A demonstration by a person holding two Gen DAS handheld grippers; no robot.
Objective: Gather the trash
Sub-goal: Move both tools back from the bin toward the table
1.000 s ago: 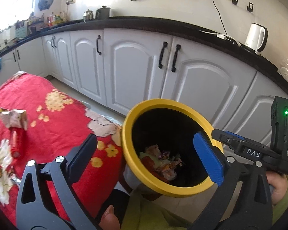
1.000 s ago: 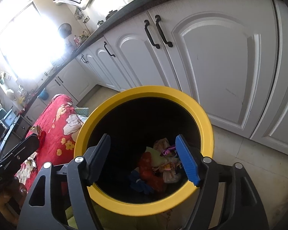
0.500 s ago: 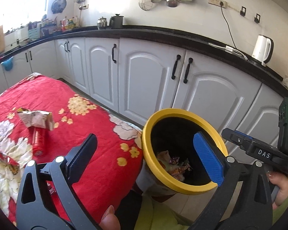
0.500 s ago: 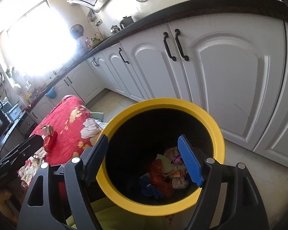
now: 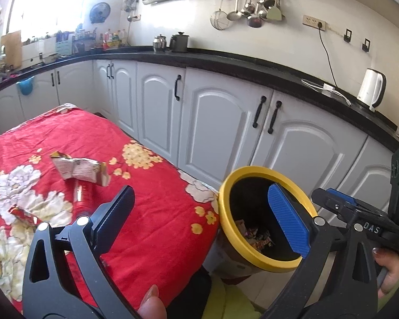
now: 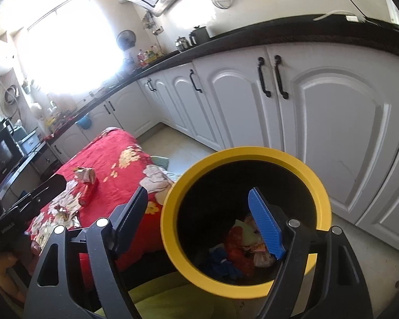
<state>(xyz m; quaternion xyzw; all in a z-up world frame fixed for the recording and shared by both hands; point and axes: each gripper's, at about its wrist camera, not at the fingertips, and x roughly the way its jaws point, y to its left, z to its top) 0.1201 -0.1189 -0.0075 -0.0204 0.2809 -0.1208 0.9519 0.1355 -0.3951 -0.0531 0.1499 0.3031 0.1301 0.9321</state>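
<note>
Both grippers, left gripper (image 5: 202, 218) and right gripper (image 6: 199, 210), are spread and empty. We have swung away from the yellow bin (image 5: 227, 186) toward the tablecloth (image 5: 159, 212), where a crumpled wrapper (image 5: 79, 168) and red tube (image 5: 82, 196) now sit nearer, left, awaiting pickup.

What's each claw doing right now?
Left claw: open, holding nothing.
Right claw: open, holding nothing.
</note>
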